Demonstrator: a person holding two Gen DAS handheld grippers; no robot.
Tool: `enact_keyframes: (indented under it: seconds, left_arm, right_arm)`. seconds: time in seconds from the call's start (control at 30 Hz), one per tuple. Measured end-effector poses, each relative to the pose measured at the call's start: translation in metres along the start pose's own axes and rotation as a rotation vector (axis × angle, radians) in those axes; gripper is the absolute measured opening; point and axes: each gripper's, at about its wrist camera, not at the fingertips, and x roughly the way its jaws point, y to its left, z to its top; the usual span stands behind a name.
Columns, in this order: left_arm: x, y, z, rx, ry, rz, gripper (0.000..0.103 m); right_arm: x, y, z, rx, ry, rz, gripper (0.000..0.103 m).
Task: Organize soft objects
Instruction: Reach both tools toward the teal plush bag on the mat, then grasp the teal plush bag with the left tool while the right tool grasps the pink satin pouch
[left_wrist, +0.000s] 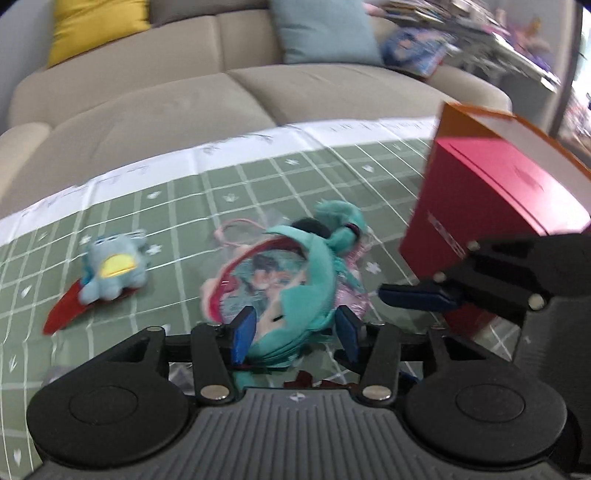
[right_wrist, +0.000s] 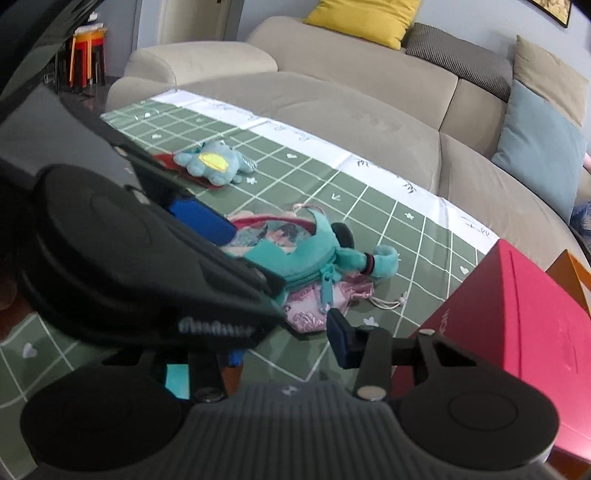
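Teal pouch flat on the checked cloth of the tabletop, lying across a pink bag. Sofa behind.

Left tongs spread, one pad at each flank of the pouch's near end; no squeeze to be seen. Right tongs spread too, nothing between, low over the cloth near the pink bag's edge; the left finger mostly hidden behind the other tool.

Step in hand, probably: take up the pouch with the left.
- Close across the stuffed body, not the thin rim round the clear window (soft, likely to fold and slide out).
- Go deep enough for the pads to bite padding on both sides.
- Lift straight, and slowly: pink bag underneath may drag along by its cord.
- Keep the right tongs clear of the left, or use them to pin the pink bag down.

Containers:
- Red box at the right, upright and tilted, lid apparently on; inside not visible.
- Orange box just behind it; contents unseen.
- Teal pouch: zip along the edge, printed picture behind the window; open or closed, cannot tell.
- Pink bag: cord drawn; fill unknown.

Blue plush on a red card, well apart at the left, untouched.
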Motion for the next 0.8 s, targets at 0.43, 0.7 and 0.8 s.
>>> enact_keyframes:
  seconds: [0.43,0.7,0.8]
  left_arm:
    - [-0.003,-0.017,0.003,0.116,-0.056,0.037,0.014]
    - [-0.052,0.006,0.021,0.039,-0.180,0.114,0.013]
    - [-0.072,0.017,0.026,0.014,-0.201,0.147,0.013]
  right_arm:
    - [-0.001,-0.002,0.000,-0.007,0.010,0.007,0.042]
    - [-0.017,-0.004,0.005,0.000,-0.026,-0.004,0.043]
    - [-0.017,-0.002,0.010,0.004,-0.035,-0.013,0.043]
